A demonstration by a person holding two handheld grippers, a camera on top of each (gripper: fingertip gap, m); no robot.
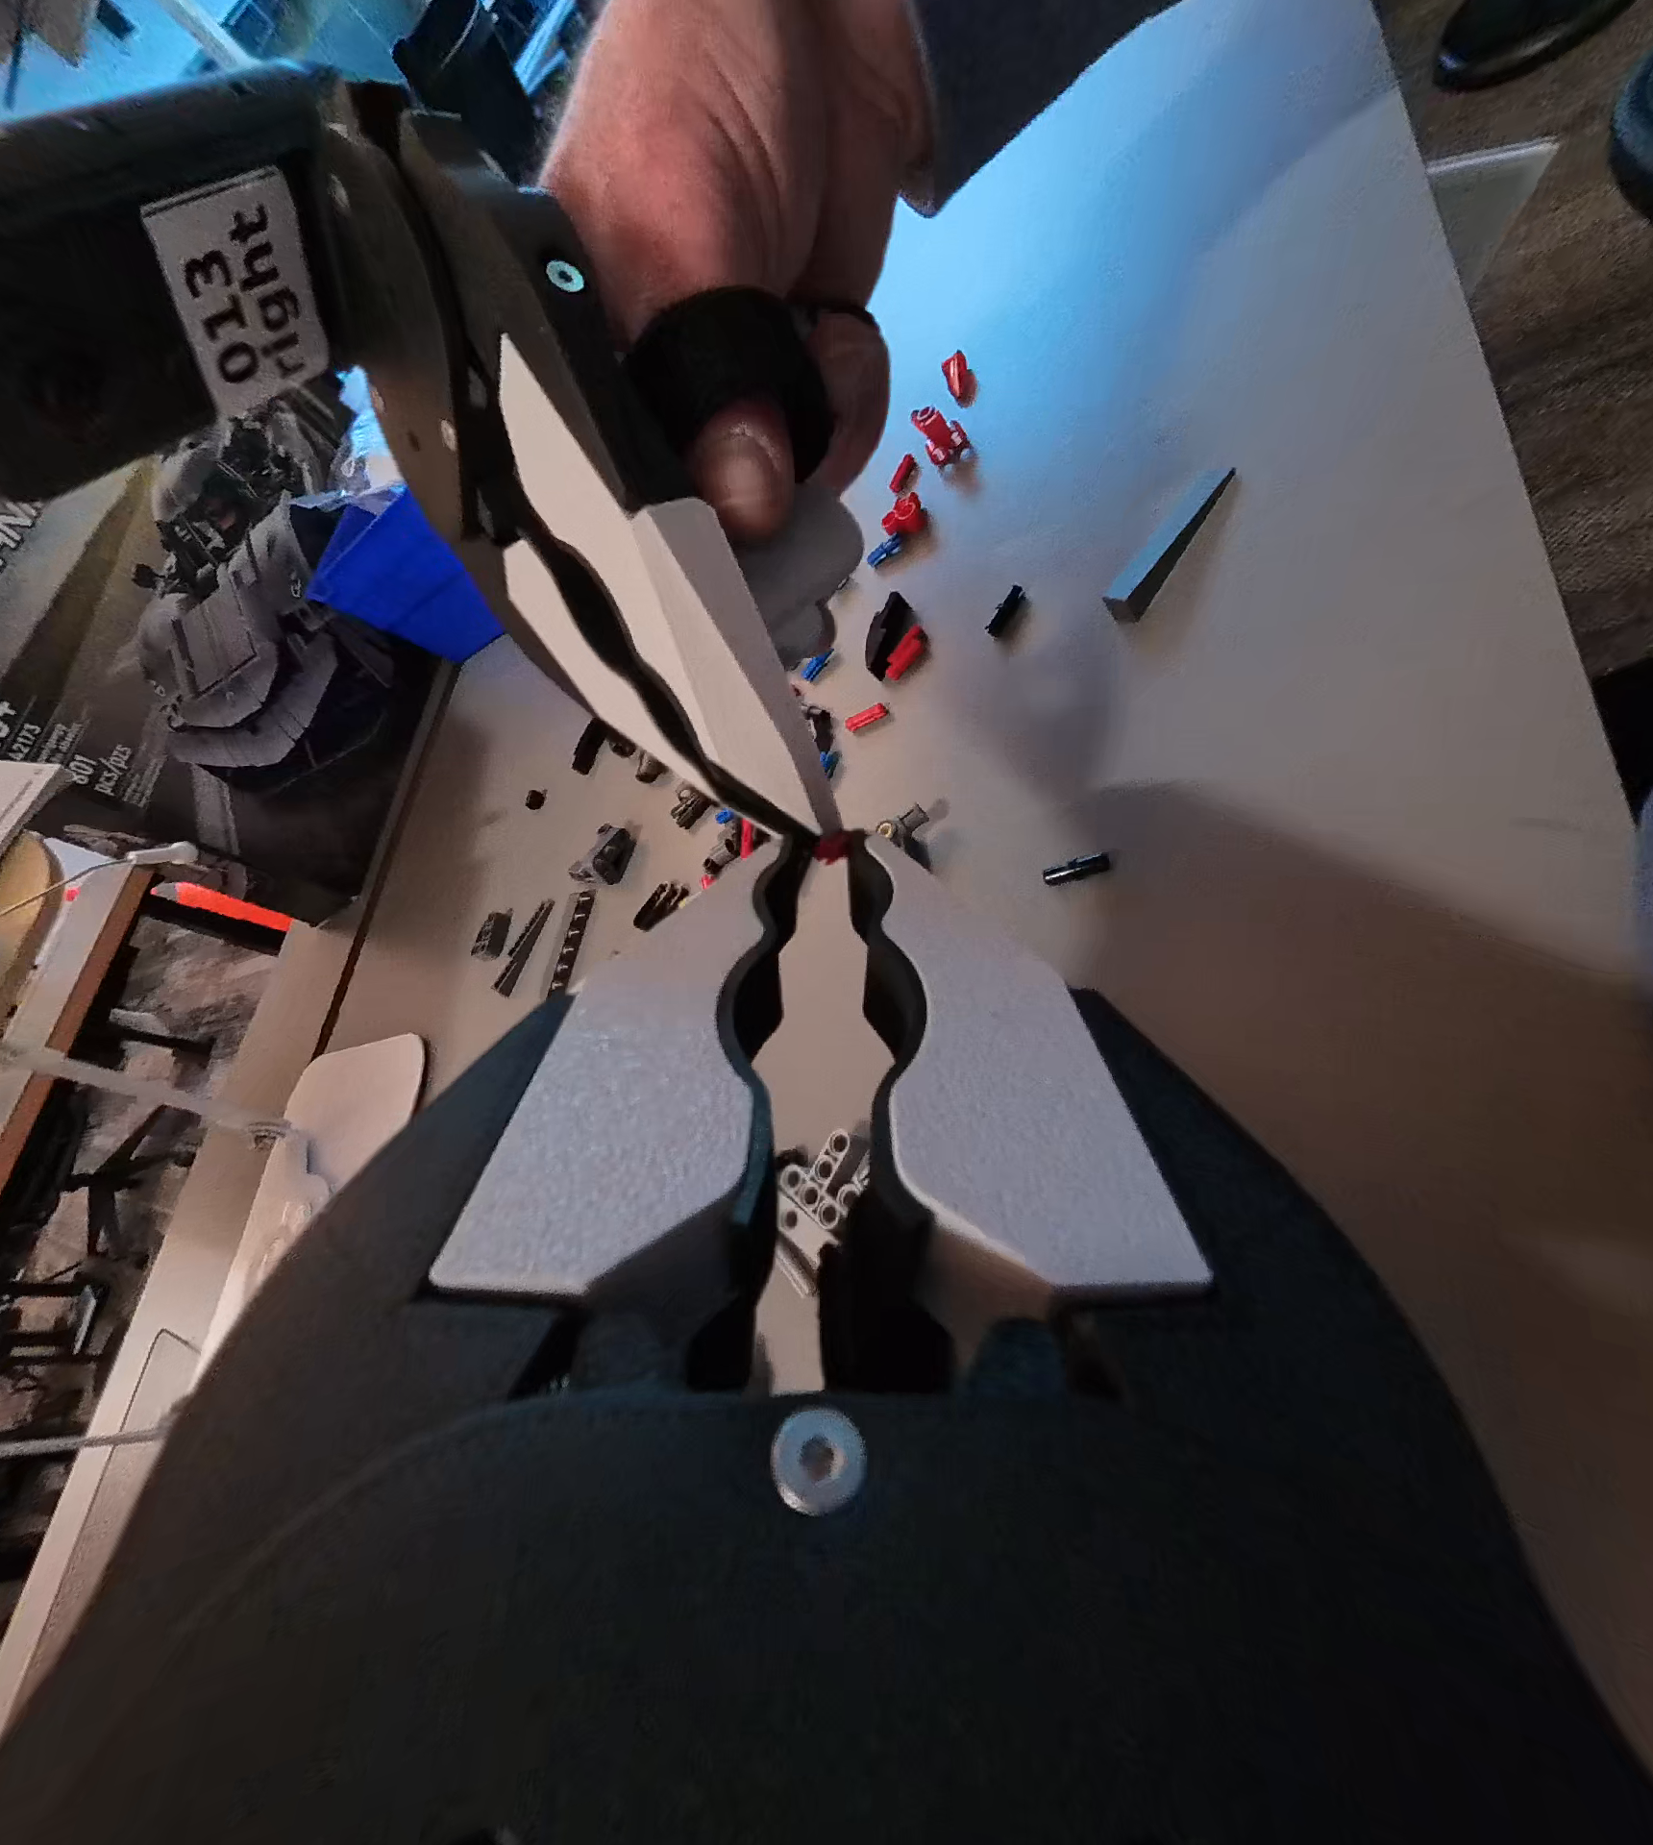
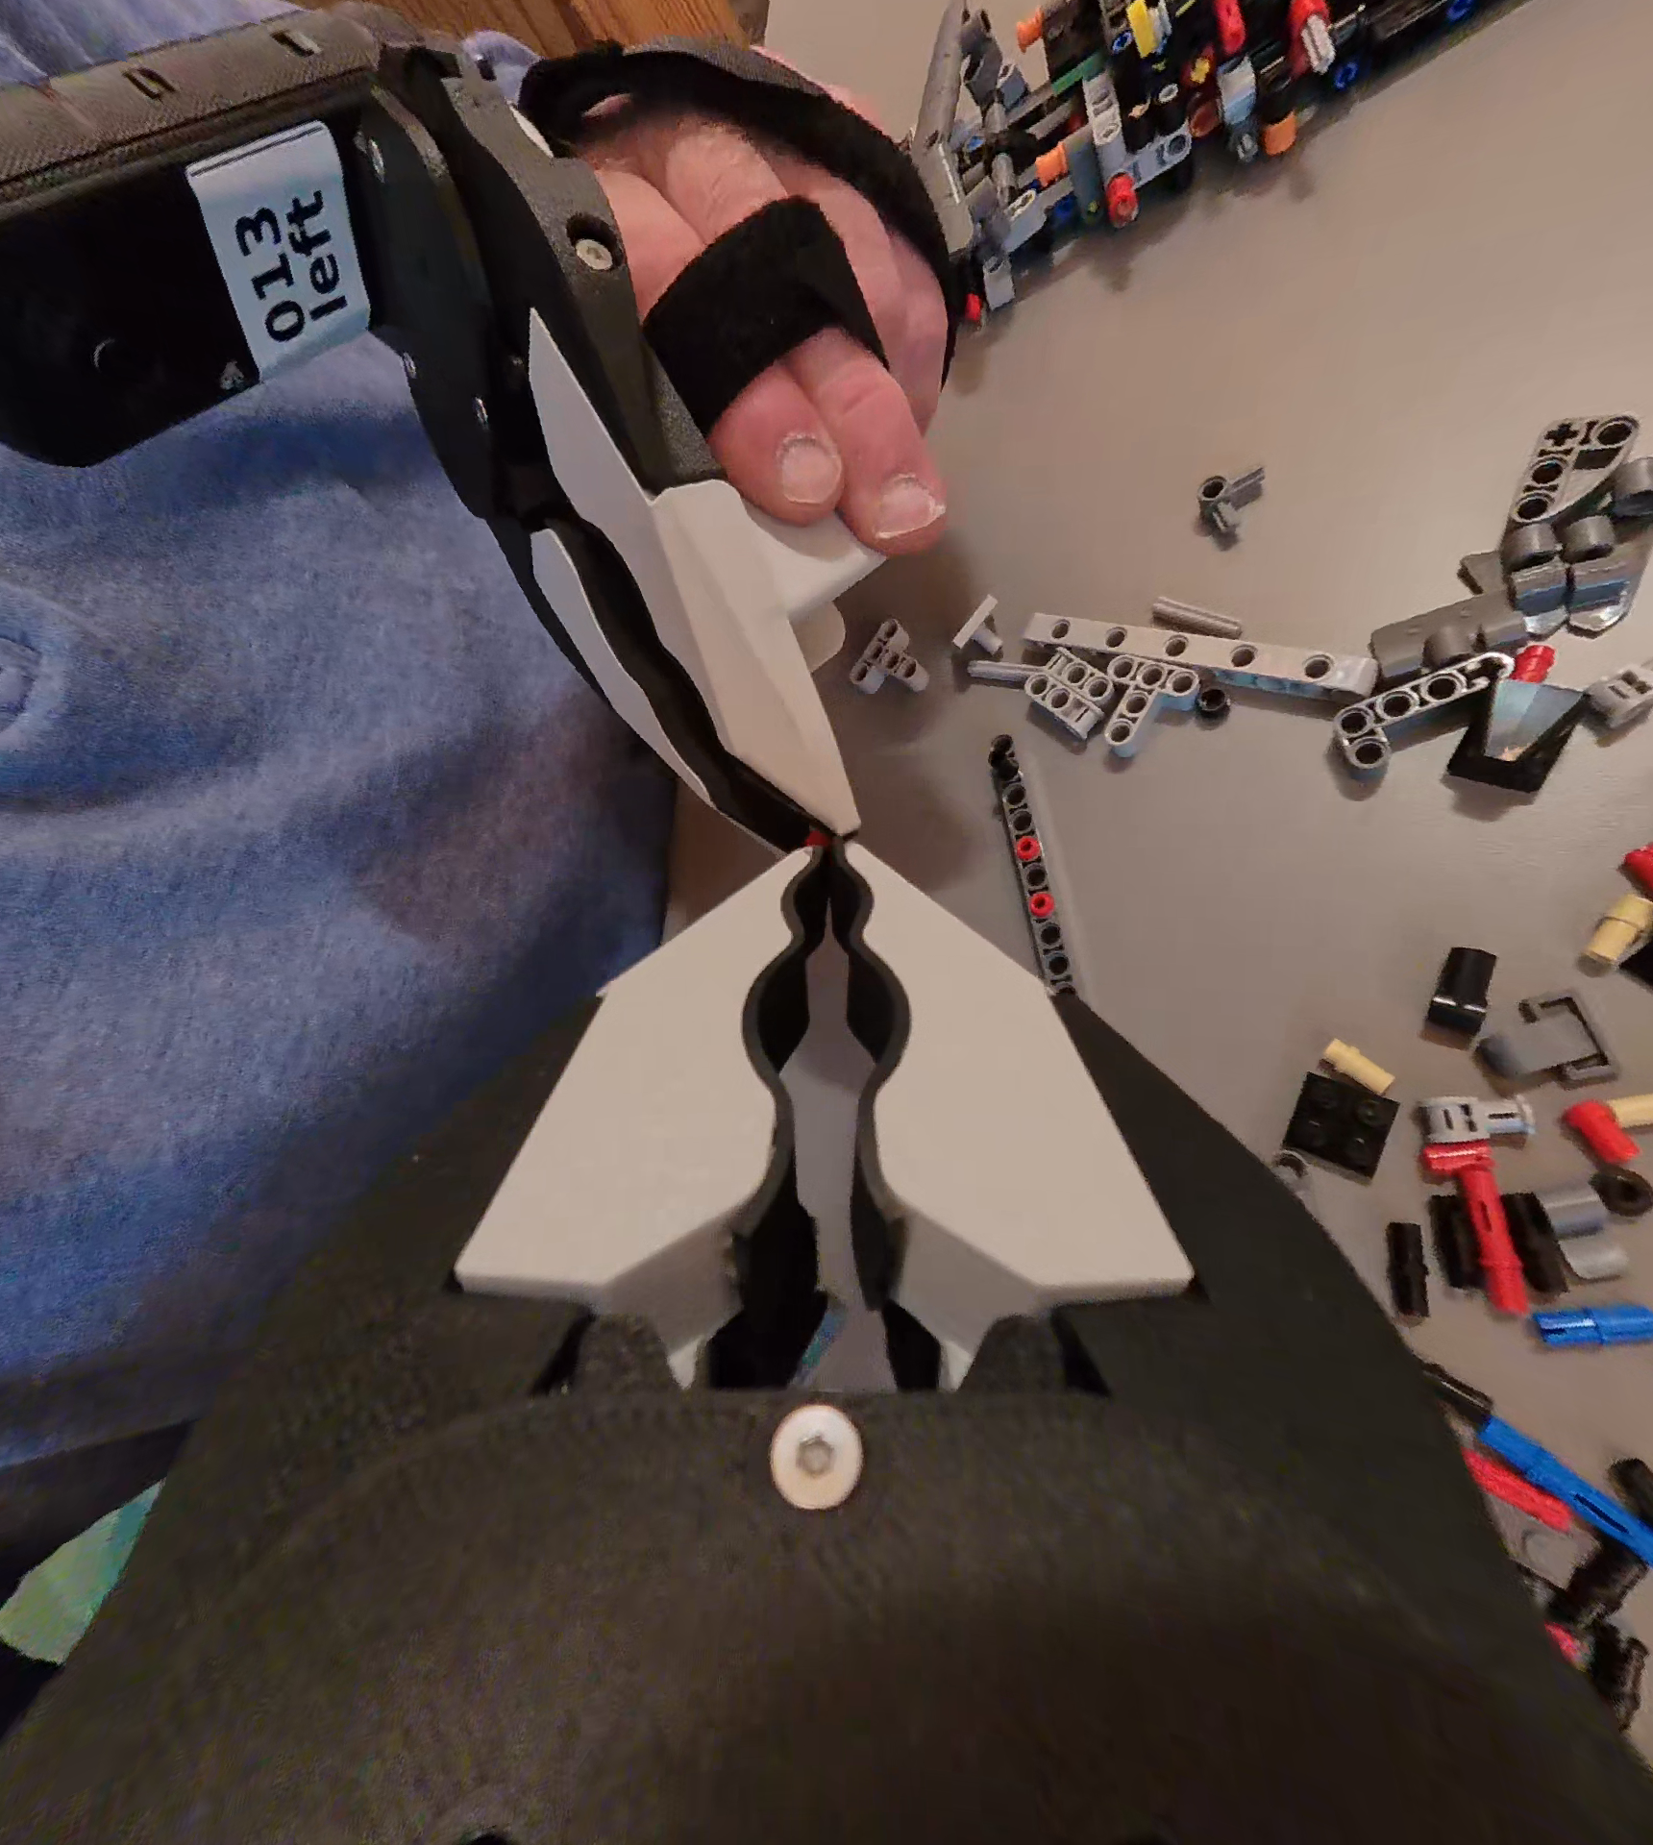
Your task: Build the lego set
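Note:
A small red piece [image 1: 830,847] sits between the tips of my left gripper [image 1: 826,851], which is shut on it above the table. My right gripper [image 1: 815,827] comes in from the upper left, held by a hand, and its shut tips meet the red piece tip to tip. In the right wrist view my right gripper [image 2: 827,856] is shut, and only a speck of the red piece [image 2: 815,839] shows at the tip of the left gripper [image 2: 840,827]. I cannot tell whether the right gripper also grips the piece.
Loose red, blue and black pieces [image 1: 902,649], a long grey beam [image 1: 1167,544] and a black pin [image 1: 1074,869] lie on the white table [image 1: 1302,699]. The set's box [image 1: 54,649] stands at the left. A black beam with red pins [image 2: 1032,879], grey beams [image 2: 1192,659] and a part-built model [image 2: 1152,100] also show. Both grippers' tips are close together, under 4 cm apart. The black pin [image 1: 1074,869] is about 7 cm from my left fingertips.

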